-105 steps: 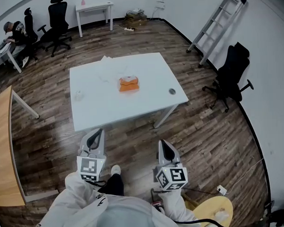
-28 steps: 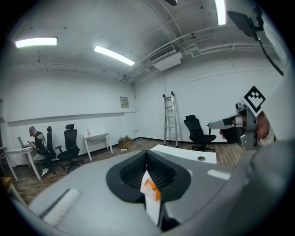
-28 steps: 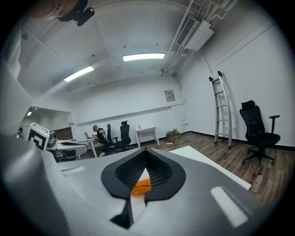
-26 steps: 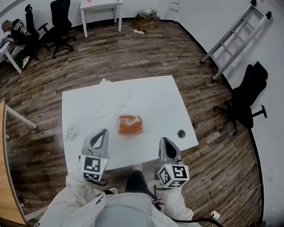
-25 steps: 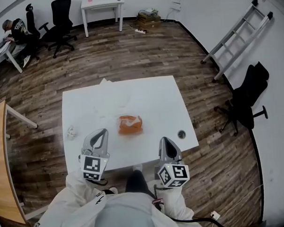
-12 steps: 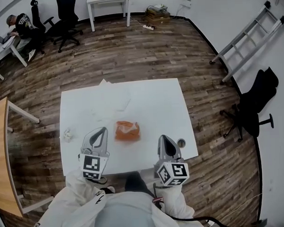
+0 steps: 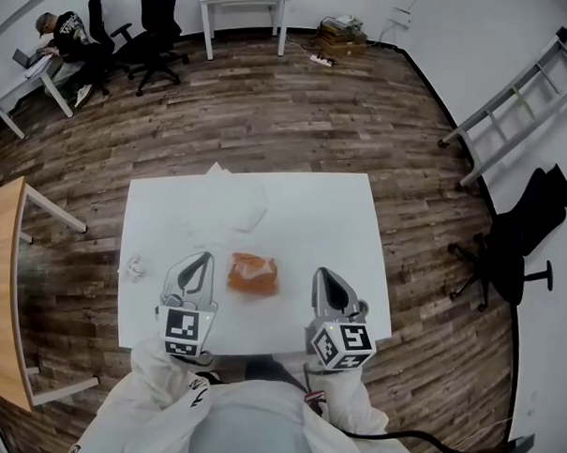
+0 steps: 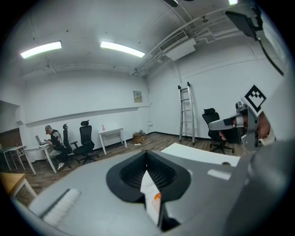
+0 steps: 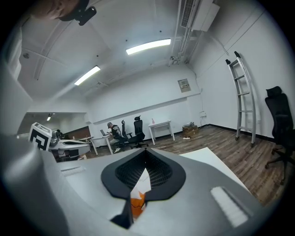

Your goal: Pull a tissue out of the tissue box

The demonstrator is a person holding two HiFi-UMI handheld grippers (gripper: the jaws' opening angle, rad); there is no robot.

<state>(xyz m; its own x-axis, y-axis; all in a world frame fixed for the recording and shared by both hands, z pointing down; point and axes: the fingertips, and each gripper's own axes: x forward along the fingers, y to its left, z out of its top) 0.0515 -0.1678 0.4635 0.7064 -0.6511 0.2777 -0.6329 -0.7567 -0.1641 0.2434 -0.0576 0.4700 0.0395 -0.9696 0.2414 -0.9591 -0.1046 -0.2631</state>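
Note:
The tissue box (image 7: 253, 274) is a soft orange pack lying near the middle of the white table (image 7: 302, 211). My left gripper (image 7: 201, 260) hovers just left of it, shut and empty. My right gripper (image 7: 320, 274) is to its right, over the table's near edge, also shut and empty. In the left gripper view, the closed jaws (image 8: 147, 171) leave a thin slit showing a sliver of the orange pack (image 8: 157, 197). The right gripper view shows the same: jaws (image 9: 144, 170) together, a bit of orange pack (image 9: 136, 202) below them.
Loose white tissues (image 7: 228, 204) lie on the table's far left part, and a crumpled one (image 7: 133, 267) sits near its left edge. A wooden desk (image 7: 4, 280) stands to the left, a ladder (image 7: 517, 98) and black chair (image 7: 527, 224) to the right. A person (image 7: 64, 29) sits far back.
I have stepped closer to the table. Both grippers, earlier in front of its near edge, now reach over it on either side of the orange pack. Their jaws stay closed.

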